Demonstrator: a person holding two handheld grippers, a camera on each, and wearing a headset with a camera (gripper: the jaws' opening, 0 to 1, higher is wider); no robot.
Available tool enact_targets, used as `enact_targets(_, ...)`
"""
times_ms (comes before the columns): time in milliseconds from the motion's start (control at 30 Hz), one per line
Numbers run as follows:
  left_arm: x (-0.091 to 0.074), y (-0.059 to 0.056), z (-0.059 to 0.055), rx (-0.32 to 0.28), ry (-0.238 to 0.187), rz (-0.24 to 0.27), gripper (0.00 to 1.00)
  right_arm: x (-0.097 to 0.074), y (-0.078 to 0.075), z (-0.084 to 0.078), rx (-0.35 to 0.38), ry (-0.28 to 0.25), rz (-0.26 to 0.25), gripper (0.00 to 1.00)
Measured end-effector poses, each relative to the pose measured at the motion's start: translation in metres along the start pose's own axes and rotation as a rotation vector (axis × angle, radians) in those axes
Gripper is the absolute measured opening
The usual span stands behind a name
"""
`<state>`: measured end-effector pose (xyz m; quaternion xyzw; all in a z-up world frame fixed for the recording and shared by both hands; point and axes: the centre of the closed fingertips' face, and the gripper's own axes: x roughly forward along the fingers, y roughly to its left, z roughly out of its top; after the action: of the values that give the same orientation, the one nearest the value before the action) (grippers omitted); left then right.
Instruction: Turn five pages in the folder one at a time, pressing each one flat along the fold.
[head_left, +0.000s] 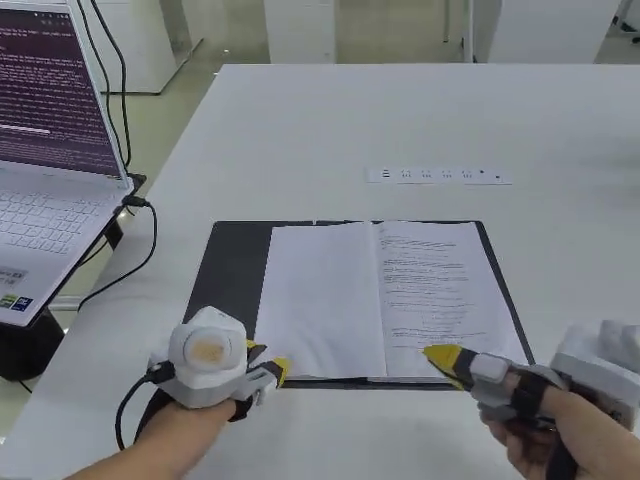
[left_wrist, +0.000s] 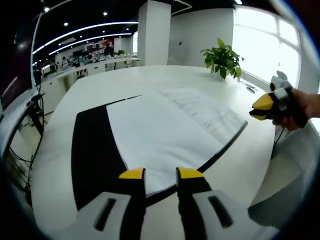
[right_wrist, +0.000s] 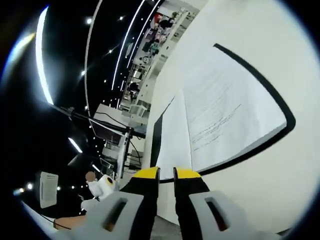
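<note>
Head view gives us the folder (head_left: 232, 270) lying open on the white tabletop (head_left: 400, 120), in the lower middle of the frame; its black cover shows bare at the left; a blank page (head_left: 320, 300) lies left of the fold and a printed page (head_left: 435, 285) right of it, both flat. We see the left gripper (head_left: 272, 372) at the lower left, its yellow tips at the folder's lower edge, below the blank page; the right gripper (head_left: 442, 356) comes in from the lower right, its tip over the lower part of the printed page. In the left gripper view the jaws stand a little apart with nothing between them, their tips over the near edge of the blank page; in the right gripper view the jaws are closer, a thin gap between them, gripping nothing; we cannot tell whether they touch the paper. At the upper left of the head view a laptop (head_left: 50, 150) has its screen lit, a black cable (head_left: 155, 235) hanging beside it; a white power strip (head_left: 440, 176) lies above the folder, apart from it.
</note>
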<state>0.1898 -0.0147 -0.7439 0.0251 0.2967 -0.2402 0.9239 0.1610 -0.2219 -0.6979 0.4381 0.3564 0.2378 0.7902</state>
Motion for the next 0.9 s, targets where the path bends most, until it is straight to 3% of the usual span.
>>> enact_targets(100, -0.014, 0.000, 0.011, -0.051, -0.043, 0.006, 0.25, -0.024, -0.005, 0.012, -0.097, -0.055, -0.059, 0.14)
enact_targets(200, -0.027, 0.001, 0.019, -0.087, -0.080, 0.011, 0.28, -0.040, -0.007, 0.015, -0.184, -0.073, -0.107, 0.22)
enact_targets(300, -0.040, 0.000, 0.020, -0.116, -0.081, 0.014, 0.34, -0.051, -0.012, 0.013, -0.273, -0.046, -0.172, 0.29)
enact_targets(433, -0.052, -0.004, 0.021, -0.117, -0.090, 0.022, 0.43, -0.063, -0.017, 0.021, -0.402, -0.069, -0.246, 0.39)
enact_targets(533, -0.059, -0.007, 0.021, -0.158, -0.094, 0.033, 0.53, -0.070, -0.020, 0.021, -0.480, -0.066, -0.286, 0.47)
enact_targets(700, -0.072, -0.013, 0.026, -0.127, -0.110, 0.048, 0.52, -0.078, -0.019, 0.017, -0.557, -0.044, -0.300, 0.51)
enact_targets(767, -0.080, -0.015, 0.033, -0.134, -0.139, 0.047, 0.55, -0.082, -0.013, 0.021, -0.575, -0.057, -0.295, 0.52)
enact_targets(900, -0.095, -0.019, 0.037, -0.157, -0.159, 0.049, 0.57, -0.095, -0.008, 0.031, -0.648, -0.076, -0.310, 0.53)
